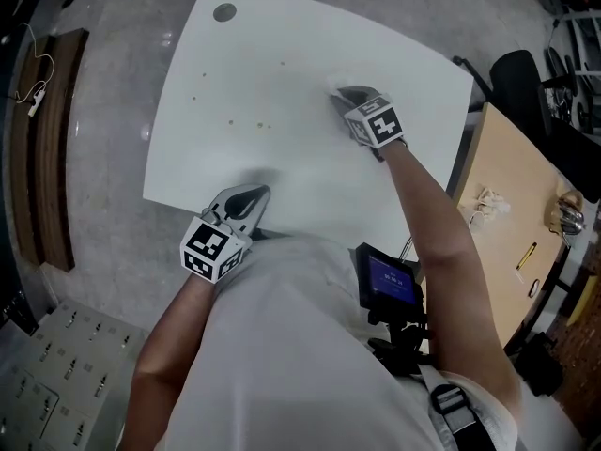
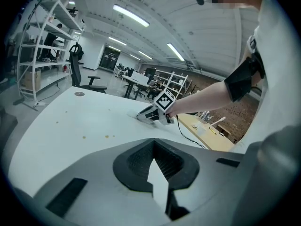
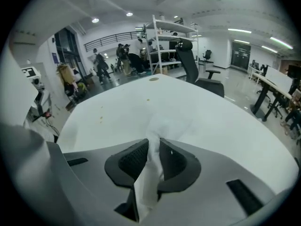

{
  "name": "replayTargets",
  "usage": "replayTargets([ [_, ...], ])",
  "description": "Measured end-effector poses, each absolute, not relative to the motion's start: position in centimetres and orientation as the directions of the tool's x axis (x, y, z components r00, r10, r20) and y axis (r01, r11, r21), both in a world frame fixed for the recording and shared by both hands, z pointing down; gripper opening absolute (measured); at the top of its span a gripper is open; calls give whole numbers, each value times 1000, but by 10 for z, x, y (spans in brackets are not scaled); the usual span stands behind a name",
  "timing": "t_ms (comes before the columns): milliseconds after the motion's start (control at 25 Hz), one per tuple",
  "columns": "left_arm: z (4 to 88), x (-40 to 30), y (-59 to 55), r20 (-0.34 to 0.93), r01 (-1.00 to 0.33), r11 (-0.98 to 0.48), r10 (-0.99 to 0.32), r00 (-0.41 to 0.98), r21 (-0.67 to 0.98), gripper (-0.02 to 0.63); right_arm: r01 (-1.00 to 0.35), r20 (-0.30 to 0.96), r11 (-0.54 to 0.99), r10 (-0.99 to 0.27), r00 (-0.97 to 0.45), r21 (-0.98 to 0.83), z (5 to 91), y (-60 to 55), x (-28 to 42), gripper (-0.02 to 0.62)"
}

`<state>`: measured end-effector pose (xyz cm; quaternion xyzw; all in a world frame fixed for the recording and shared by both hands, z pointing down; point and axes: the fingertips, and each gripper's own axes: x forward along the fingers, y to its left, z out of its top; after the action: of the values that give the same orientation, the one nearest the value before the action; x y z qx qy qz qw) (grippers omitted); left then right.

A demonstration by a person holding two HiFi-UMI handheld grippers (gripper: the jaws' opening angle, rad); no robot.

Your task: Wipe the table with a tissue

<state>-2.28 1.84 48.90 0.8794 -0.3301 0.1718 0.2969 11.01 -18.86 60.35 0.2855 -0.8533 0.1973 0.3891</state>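
tissue (image 3: 149,173) is seen pinched in the right tool (image 1: 346,100) and pressed low onto the white worktop (image 1: 282,36), apparently so nearby specks (image 1: 246,121) can be wiped; the left tool (image 1: 255,194), closed and empty, is kept clear at the near edge.
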Motion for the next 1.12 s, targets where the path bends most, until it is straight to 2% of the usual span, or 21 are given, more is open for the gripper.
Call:
replayTargets([
  [320, 488, -30, 15, 496, -685, -606, -483, 722, 406, 8, -372, 720, 842, 28, -693, -391, 602, -92, 65, 77],
  [600, 486, -36, 7, 483, -672, -619, -479, 733, 407, 8, -239, 726, 876, 165, -668, -419, 600, -41, 56, 77],
  [680, 486, -39, 5, 479, -669, -620, -478, 736, 409, 8, -281, 704, 864, 111, -702, -417, 590, -54, 58, 77],
  [800, 487, -46, 2, 476, -667, -621, -477, 738, 412, 7, -418, 669, 823, -63, -741, -385, 571, -99, 71, 77],
  [960, 488, -51, 1, 472, -666, -616, -479, 740, 420, 8, -644, 690, 703, -304, -656, -302, 560, -163, 109, 77],
  [1120, 489, -59, -1, 465, -666, -613, -483, 742, 425, 8, -743, 720, 611, -382, -579, -274, 569, -196, 116, 77],
])
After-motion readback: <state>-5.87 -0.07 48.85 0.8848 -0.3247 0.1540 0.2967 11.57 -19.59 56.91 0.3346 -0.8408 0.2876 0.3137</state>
